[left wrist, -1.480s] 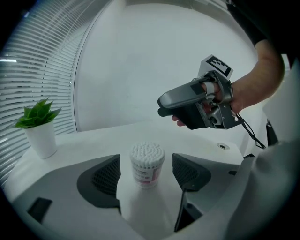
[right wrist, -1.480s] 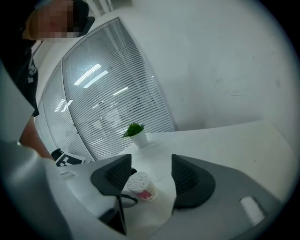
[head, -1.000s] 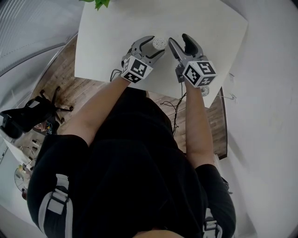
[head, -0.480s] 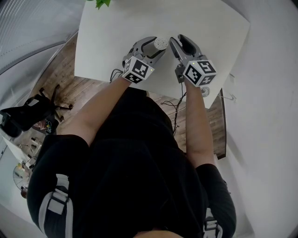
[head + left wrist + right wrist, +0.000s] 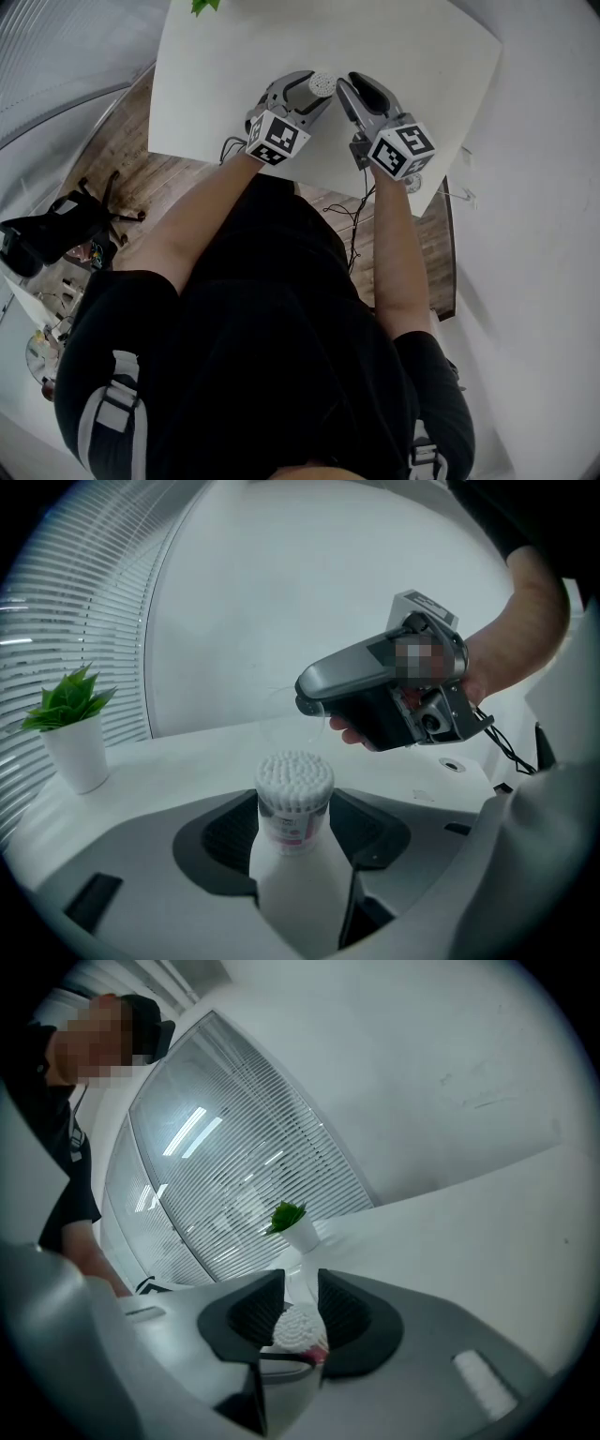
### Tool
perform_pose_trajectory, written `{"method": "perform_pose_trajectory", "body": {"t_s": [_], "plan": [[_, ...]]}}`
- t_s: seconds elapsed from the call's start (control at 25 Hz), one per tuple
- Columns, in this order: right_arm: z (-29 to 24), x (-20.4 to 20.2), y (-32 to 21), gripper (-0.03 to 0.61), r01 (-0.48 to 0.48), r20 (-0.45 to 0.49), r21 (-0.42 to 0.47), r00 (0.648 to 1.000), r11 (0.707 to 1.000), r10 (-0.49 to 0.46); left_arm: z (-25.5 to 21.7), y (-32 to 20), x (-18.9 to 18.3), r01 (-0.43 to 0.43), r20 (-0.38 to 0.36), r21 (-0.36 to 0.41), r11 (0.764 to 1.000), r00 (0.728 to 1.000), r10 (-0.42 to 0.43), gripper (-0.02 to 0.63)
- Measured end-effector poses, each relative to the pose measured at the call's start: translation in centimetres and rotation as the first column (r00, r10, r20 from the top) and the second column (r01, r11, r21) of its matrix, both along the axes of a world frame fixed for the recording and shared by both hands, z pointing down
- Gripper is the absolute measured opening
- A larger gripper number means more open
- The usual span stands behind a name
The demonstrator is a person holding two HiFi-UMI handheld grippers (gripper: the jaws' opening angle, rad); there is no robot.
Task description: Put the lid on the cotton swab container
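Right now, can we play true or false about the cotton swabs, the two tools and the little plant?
1. The cotton swab container has its lid on. False: the swab tips show bare at its top.
2. The left tool grips the container. True; its jaws have just closed onto it.
3. The right tool is empty. False: a clear lid sits between its jaws, which have just been closing.
4. The plant stands in a white pot. True.
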State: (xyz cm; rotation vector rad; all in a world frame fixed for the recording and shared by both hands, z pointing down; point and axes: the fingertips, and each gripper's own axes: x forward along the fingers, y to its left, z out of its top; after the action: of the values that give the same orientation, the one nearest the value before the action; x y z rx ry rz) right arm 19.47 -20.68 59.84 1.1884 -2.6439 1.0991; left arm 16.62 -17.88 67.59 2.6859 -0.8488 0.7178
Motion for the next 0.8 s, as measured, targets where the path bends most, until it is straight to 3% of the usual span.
{"method": "perform_pose_trajectory", "body": {"t_s": [0.4, 0.8], "plan": [[0.0, -1.4, 1.2, 0.129, 0.056, 0.011, 0.011, 0.998, 0.998, -0.057, 0.0, -0.1, -0.1, 0.006, -0.001, 0.006, 1.000, 1.000, -0.006, 0.241], [1.5, -2.4, 2.2, 0.130, 0.094, -0.074, -0.006, 0.993, 0.996, -0.094, 0.0, -0.2, -0.3, 0.017, -0.006, 0.006, 1.000, 1.000, -0.017, 0.241]]}}
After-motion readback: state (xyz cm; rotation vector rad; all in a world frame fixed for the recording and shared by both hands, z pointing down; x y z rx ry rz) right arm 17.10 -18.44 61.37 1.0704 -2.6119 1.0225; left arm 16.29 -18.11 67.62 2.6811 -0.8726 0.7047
